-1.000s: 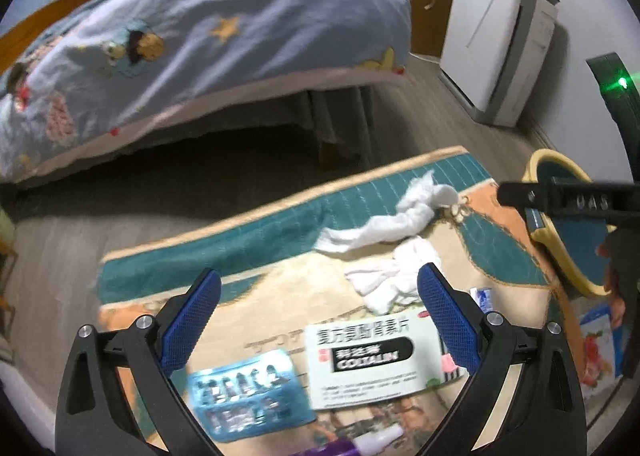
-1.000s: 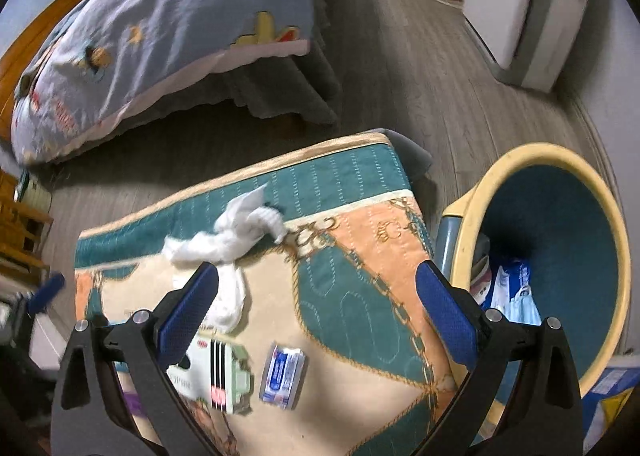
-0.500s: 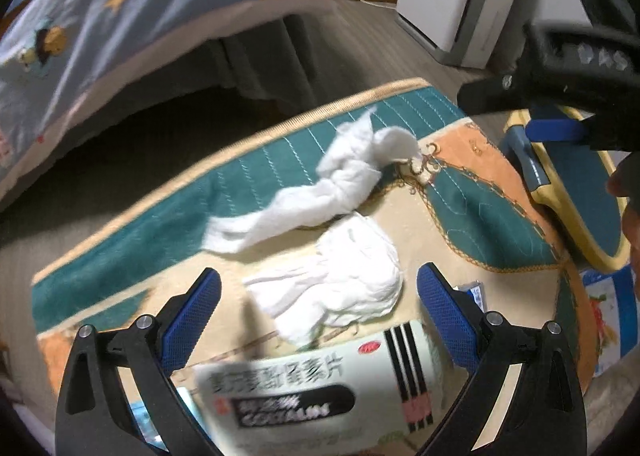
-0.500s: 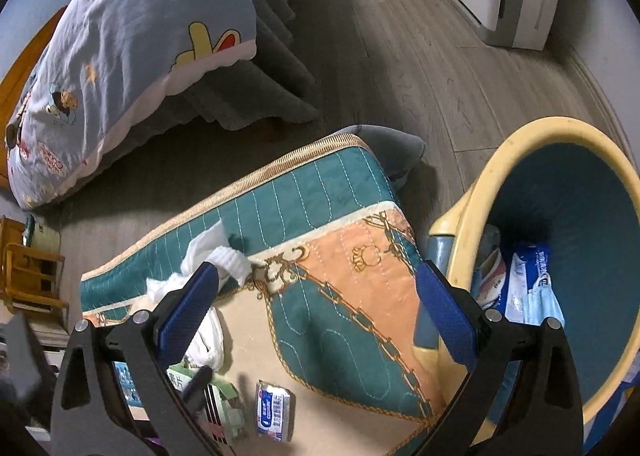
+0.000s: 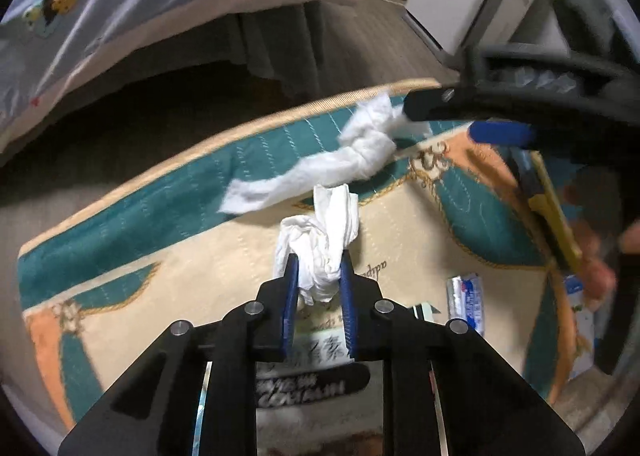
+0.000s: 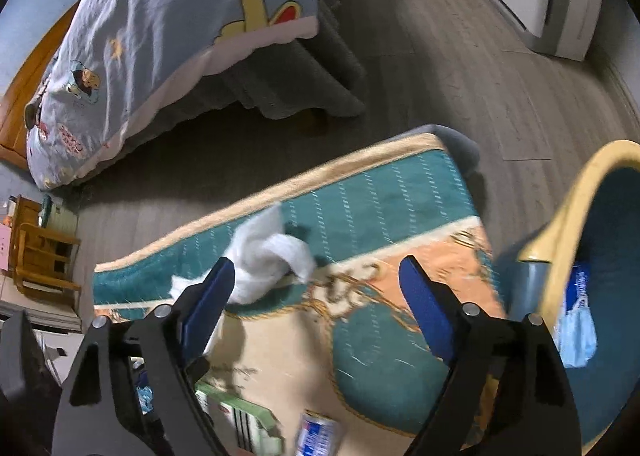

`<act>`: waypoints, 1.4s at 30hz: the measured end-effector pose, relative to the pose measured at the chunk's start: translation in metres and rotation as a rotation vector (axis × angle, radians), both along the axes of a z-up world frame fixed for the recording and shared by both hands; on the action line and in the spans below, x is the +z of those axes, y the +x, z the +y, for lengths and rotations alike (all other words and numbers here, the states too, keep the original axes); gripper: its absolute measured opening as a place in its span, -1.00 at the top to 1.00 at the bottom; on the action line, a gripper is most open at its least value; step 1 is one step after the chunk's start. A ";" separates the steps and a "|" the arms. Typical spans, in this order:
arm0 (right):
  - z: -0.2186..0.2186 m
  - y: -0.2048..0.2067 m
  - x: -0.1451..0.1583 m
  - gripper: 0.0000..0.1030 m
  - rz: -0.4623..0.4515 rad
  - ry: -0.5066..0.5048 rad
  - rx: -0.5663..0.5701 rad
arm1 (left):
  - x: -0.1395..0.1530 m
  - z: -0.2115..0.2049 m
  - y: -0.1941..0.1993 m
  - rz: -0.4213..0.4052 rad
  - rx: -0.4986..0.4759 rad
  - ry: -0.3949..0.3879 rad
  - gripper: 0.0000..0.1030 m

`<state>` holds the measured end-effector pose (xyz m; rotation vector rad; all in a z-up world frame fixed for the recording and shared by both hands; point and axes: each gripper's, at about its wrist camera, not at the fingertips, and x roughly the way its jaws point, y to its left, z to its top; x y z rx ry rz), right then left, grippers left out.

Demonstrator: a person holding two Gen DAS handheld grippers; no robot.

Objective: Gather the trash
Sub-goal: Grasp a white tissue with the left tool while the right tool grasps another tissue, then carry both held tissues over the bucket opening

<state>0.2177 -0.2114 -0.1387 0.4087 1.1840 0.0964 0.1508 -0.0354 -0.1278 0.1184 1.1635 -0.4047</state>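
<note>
A bed (image 6: 168,35) w/ cartoon quilt fills the far left, a patterned mat (image 5: 400,256) covers the floor in front, and a yellow-rimmed trash bin (image 6: 576,207) sits just off the mat's right edge w/ wrappers already inside. Step in hand looks like pickup: left tool (image 5: 318,276) is clenched on a crumpled tissue (image 5: 324,232) mid-mat, while right tool (image 6: 316,288) is spread wide, its left finger at the twisted tissue (image 6: 272,256) on the far green border. Next move prob. calls for closing right on that tissue, then carrying both to the bin; a medicine box (image 5: 320,352) and small wrapper (image 5: 466,302) remain near.
</note>
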 end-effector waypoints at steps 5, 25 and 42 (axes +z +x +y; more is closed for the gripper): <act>0.018 0.007 -0.007 -0.60 0.013 0.014 0.020 | 0.029 0.028 0.008 -0.085 0.088 -0.019 0.61; 0.045 0.004 -0.008 0.40 0.037 -0.126 0.082 | 0.046 0.034 0.028 -0.162 0.149 -0.009 0.60; 0.011 -0.064 0.061 0.40 -0.046 -0.117 0.091 | 0.083 0.009 -0.018 -0.239 0.134 -0.011 0.60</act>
